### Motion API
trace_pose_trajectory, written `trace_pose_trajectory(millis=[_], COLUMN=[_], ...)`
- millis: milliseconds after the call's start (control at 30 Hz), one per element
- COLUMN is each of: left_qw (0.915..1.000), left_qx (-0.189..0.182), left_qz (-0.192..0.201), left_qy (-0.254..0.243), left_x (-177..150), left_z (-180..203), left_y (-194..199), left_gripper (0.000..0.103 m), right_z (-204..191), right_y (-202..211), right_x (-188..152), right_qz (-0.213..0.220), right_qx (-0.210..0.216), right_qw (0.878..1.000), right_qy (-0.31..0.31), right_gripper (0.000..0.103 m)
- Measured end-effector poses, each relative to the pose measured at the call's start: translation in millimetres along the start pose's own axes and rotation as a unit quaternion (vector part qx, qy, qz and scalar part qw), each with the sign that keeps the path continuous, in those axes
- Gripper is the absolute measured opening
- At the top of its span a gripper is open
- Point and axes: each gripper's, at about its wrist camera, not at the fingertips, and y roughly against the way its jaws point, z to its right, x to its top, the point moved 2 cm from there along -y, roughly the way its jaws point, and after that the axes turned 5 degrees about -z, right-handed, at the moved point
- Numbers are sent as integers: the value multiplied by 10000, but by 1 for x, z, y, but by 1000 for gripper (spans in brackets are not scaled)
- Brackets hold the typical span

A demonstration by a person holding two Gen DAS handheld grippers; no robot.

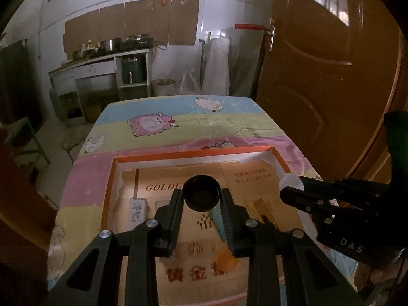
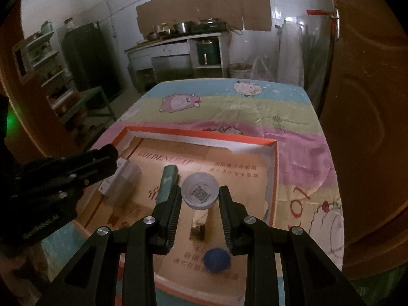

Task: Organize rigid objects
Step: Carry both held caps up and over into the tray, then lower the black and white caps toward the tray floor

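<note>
left tongs (image 1: 202, 196) clamp black cap (image 1: 202, 193); right tongs (image 2: 200, 195) clamp white cap (image 2: 200, 190)

Both tools are matte black. The left gripper (image 1: 202, 199) fills the lower part of its own view with angular linkage arms, each pierced by a triangular cut-out — four round silver screws cap the pivots. Its jaws carry ribbed black pads. The right gripper (image 2: 200, 196) is built alike; seen from the side at the right of the left view, its body bears small silver rivets and white letters "DAS".
</note>
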Motion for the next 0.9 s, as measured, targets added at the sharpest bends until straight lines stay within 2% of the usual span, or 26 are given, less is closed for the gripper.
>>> trace_pose_trajectory(millis=[500, 900], left_qw=[9983, 9956], left_qx=[56, 270], left_qz=[-563, -877], left_qy=[142, 163], left_x=[34, 41], left_z=[-15, -21], left_y=[-68, -101], left_gripper=[30, 30], right_z=[31, 45], right_y=[-59, -97], right_x=[40, 46], right_qz=[-427, -821], right_qx=[5, -42], right_qw=[9990, 9964], right_qy=[-121, -211], right_gripper=[31, 31])
